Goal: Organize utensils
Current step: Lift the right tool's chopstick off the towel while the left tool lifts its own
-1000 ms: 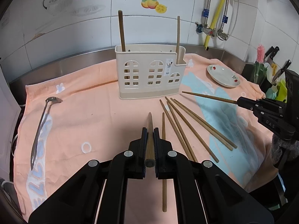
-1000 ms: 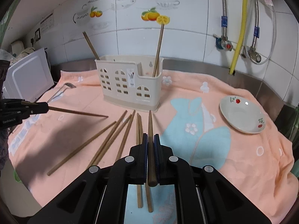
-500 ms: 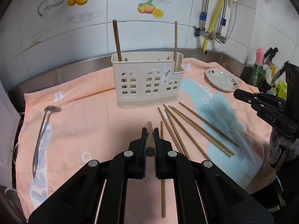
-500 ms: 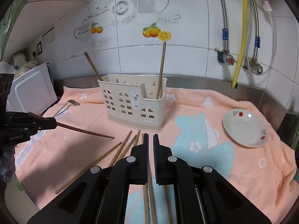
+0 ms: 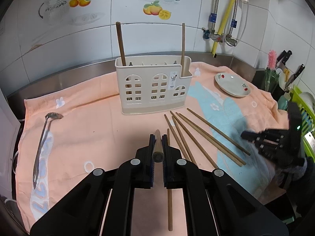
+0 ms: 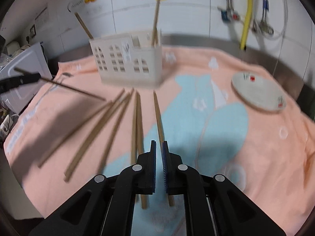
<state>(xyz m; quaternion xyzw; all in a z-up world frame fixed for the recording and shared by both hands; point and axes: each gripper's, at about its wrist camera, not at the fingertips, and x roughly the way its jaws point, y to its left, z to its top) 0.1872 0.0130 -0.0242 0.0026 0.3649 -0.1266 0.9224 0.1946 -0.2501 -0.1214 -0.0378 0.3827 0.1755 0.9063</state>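
Note:
My left gripper (image 5: pixel 157 137) is shut on a wooden chopstick (image 5: pixel 157 149) that points forward, held above the peach cloth (image 5: pixel 88 127). Ahead stands a cream utensil caddy (image 5: pixel 153 90) with one chopstick upright at its left end (image 5: pixel 120 43) and one at its right end (image 5: pixel 183 49). Several loose chopsticks (image 5: pixel 196 137) fan out on the cloth in front of it. My right gripper (image 6: pixel 159 143) hangs low over those chopsticks (image 6: pixel 137 122), jaws shut, nothing between them; this view is blurred. It shows blurred at the right (image 5: pixel 246 135) of the left wrist view.
A metal ladle (image 5: pixel 41 143) lies on the cloth at the left. A small white plate (image 5: pixel 232 84) sits at the back right. Knives (image 5: pixel 285 59) and a green rack (image 5: pixel 303 102) stand beyond the cloth's right edge. A white appliance (image 6: pixel 25 64) borders the left side.
My right gripper let go of its chopstick, which now lies on the cloth with the others; it rose and then came down low over them. The left gripper still holds its chopstick.

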